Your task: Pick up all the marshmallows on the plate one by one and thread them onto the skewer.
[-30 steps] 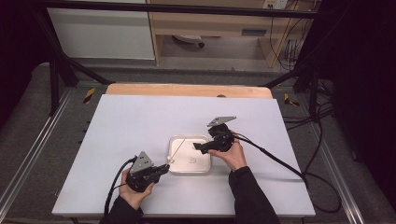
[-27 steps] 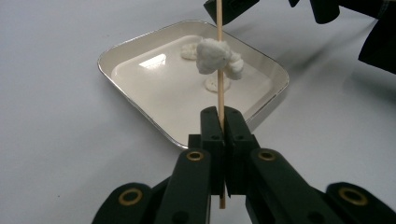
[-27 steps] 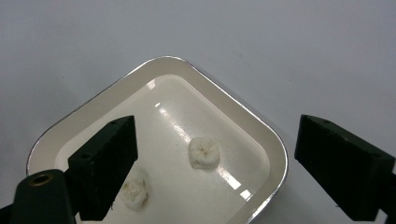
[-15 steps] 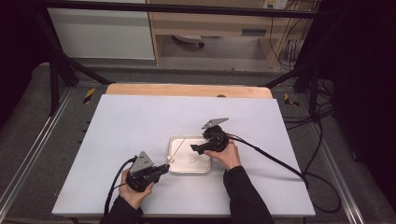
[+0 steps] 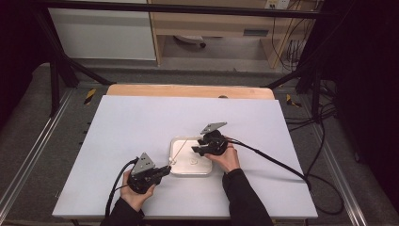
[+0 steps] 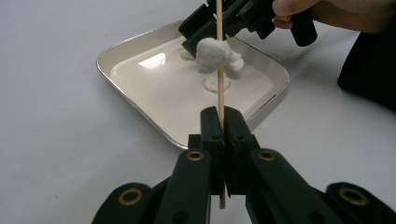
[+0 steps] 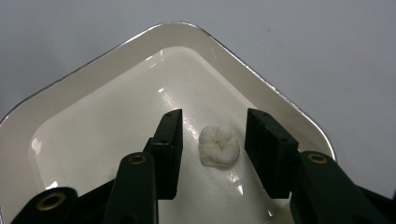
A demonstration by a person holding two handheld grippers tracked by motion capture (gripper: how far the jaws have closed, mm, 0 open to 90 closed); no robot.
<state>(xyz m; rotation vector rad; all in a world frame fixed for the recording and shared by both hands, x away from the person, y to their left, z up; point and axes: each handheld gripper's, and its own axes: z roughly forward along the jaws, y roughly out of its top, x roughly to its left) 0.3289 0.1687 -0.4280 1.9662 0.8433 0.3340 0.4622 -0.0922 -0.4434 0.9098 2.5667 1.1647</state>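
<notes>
Compared with a second ago, the right gripper (image 5: 196, 149) has come down and moved toward nine o'clock in the high view, from the tray's right rim to a spot over the white tray (image 5: 207, 170). Its jaws have just been closing. In the right gripper view they stand either side of a loose white marshmallow (image 7: 219, 145) lying on the tray floor, with a gap on each side, so the pads are not yet pressing on it. The left gripper (image 5: 165, 168) has kept its place at the tray's seven o'clock corner, its jaws together and clamped on a thin wooden skewer (image 6: 219, 88).

The skewer runs from the left gripper up toward one o'clock across the tray in the high view. In the left gripper view it rises straight up between the jaws, and a marshmallow on the skewer (image 6: 211, 55) sits partway along it, above the tray floor. The right gripper (image 6: 219, 21) shows beyond it at twelve o'clock, close behind the stick, so skewer and skewered piece stand between the two grippers.

The tray (image 7: 116, 51) is shallow, square with rounded corners, and lies on the white table (image 5: 131, 127) near its front edge. A black cable (image 5: 273, 162) trails from the right gripper toward four o'clock.
</notes>
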